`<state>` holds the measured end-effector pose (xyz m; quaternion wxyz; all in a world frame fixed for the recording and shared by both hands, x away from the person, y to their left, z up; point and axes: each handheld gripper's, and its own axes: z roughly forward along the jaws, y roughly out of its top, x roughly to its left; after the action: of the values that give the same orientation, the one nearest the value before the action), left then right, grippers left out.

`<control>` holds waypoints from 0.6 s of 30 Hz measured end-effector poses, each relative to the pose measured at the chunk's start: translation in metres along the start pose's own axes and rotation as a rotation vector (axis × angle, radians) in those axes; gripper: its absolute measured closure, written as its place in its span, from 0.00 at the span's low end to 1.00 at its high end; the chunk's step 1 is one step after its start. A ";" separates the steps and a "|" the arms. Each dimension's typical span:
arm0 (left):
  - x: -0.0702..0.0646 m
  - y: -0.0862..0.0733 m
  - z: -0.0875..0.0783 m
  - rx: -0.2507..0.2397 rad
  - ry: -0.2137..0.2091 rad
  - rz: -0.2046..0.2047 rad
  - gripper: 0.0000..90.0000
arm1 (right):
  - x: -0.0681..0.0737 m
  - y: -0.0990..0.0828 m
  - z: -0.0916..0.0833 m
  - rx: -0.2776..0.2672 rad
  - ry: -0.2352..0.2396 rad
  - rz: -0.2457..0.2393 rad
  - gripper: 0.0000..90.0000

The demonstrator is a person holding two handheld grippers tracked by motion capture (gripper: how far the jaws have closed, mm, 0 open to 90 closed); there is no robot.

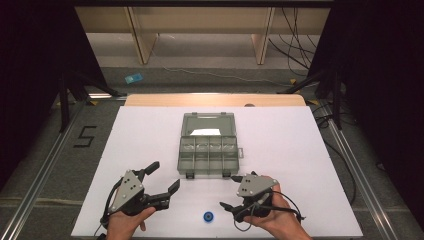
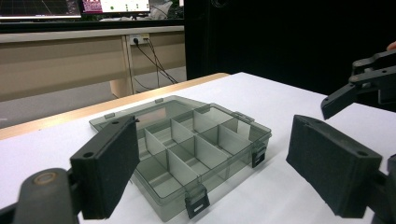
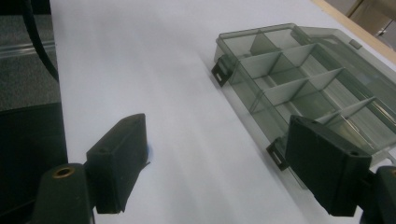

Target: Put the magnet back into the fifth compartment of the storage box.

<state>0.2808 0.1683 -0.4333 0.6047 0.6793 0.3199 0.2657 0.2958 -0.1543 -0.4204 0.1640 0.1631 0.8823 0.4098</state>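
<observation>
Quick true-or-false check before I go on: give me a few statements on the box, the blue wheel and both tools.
1. The box lies open with its lid folded back. True.
2. The blue wheel sits inside a compartment of the box. False: it lies on the white sheet, nearer the person than the box, between the two tools.
3. The left tool grips the box's latch. False: its jaws are open and hold nothing.
4. The right tool has nothing between its jaws. True: they are open over the sheet.
5. The compartments seen in the left gripper view are full of parts. False: they look empty.
</observation>
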 end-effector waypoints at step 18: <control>0.000 0.000 -0.001 -0.009 0.004 0.000 0.18 | 0.011 0.018 0.045 0.193 0.123 -0.081 0.28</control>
<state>0.2801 0.1695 -0.4327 0.6071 0.6760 0.3200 0.2683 0.3077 -0.1082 -0.4359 0.1093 0.1169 0.9320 0.3251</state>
